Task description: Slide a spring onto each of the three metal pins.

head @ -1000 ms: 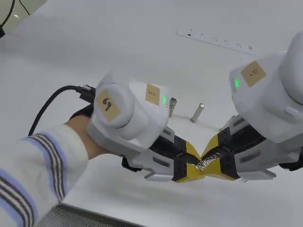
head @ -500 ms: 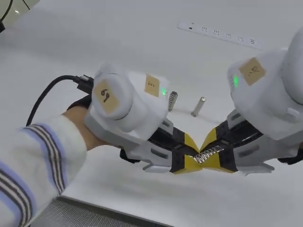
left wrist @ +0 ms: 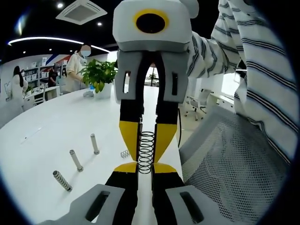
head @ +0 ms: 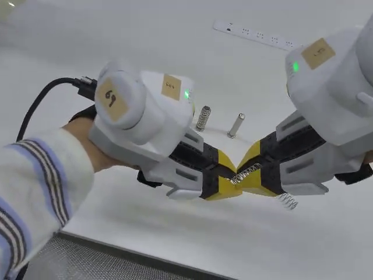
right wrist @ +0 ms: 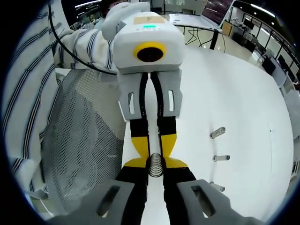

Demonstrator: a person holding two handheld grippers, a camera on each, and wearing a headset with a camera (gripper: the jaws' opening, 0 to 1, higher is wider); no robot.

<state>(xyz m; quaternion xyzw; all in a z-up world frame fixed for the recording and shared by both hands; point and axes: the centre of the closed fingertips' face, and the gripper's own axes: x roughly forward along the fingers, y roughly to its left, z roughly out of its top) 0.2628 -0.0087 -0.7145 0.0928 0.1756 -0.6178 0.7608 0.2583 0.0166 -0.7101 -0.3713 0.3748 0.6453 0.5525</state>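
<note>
Head view: the left gripper (head: 228,181) and right gripper (head: 243,177) meet tip to tip above the table (head: 116,58), with a spring (head: 246,172) between the yellow tips. A loose spring (head: 287,200) lies just below the right gripper. Behind stand a sprung pin (head: 203,118) and a bare pin (head: 235,125).

Left gripper view: the spring runs from this gripper's nearly closed jaws up between the right gripper's fingers. Whether the left one pinches it, I cannot tell. A third pin (left wrist: 95,143), also bare, stands in line with the other two.

Right gripper view: its jaws are clamped on the spring, seen end-on.
</note>
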